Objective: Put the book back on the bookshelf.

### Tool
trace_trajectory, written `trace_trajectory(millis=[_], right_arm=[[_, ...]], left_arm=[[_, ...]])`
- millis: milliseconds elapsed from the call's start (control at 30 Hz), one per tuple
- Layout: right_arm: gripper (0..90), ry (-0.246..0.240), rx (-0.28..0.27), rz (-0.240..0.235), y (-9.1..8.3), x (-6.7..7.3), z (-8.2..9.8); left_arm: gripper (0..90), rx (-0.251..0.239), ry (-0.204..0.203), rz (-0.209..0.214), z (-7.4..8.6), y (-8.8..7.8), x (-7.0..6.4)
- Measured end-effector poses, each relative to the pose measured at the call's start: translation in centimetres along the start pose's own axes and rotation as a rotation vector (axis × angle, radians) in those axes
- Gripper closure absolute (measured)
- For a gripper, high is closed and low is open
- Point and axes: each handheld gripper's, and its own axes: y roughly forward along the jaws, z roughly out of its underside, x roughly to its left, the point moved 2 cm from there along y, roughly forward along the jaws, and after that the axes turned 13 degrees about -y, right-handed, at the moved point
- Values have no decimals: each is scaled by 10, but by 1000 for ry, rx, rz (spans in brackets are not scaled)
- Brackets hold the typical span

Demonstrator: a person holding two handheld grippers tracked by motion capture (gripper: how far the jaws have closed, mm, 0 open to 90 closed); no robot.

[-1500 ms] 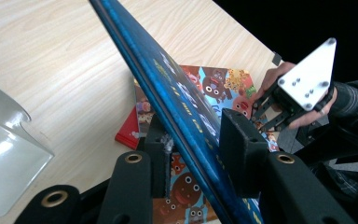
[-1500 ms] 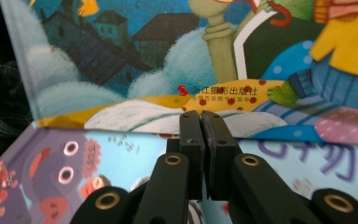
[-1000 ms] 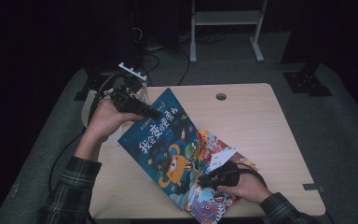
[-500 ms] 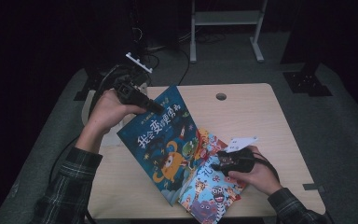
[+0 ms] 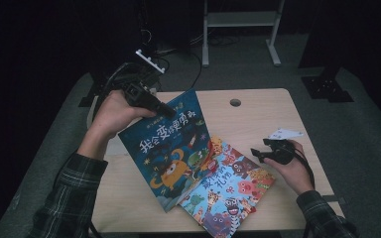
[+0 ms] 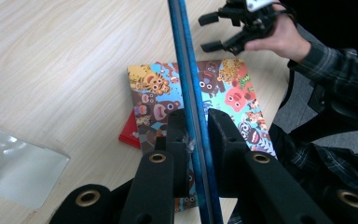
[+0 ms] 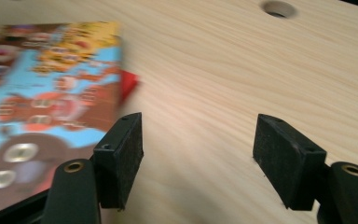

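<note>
The left gripper [image 5: 164, 109] was clamped on the tilted blue book [image 5: 171, 148]; the right gripper [image 5: 259, 154], jaws just opening, held nothing above the desk [image 5: 258, 119]

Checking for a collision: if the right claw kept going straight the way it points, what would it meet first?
Probably the animal book: the right claw, open and empty, points at its near edge, though its own view suggests bare table first; depth unclear.
</note>
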Motion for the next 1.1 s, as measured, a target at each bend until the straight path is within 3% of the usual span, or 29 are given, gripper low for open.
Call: trace_trajectory(millis=[133, 367, 600, 800, 933, 1100], right_arm=[[311, 42, 22, 25, 6, -14, 10], [296, 53, 74, 80, 19, -26, 17], [272, 49, 133, 144, 29, -33, 24], [241, 71, 135, 141, 32, -36, 27], [176, 151, 121, 114, 33, -39, 32], [159, 149, 126, 118, 33, -40, 32]], left_arm=[[810, -1, 16, 6, -1, -2, -2], [824, -2, 52, 22, 0, -7, -7], [824, -16, 81, -20, 0, -13, -12], [824, -38, 73, -46, 1, -19, -9], [824, -51, 60, -58, 3, -26, -6], [824, -62, 36, -83, 8, -35, 0]])
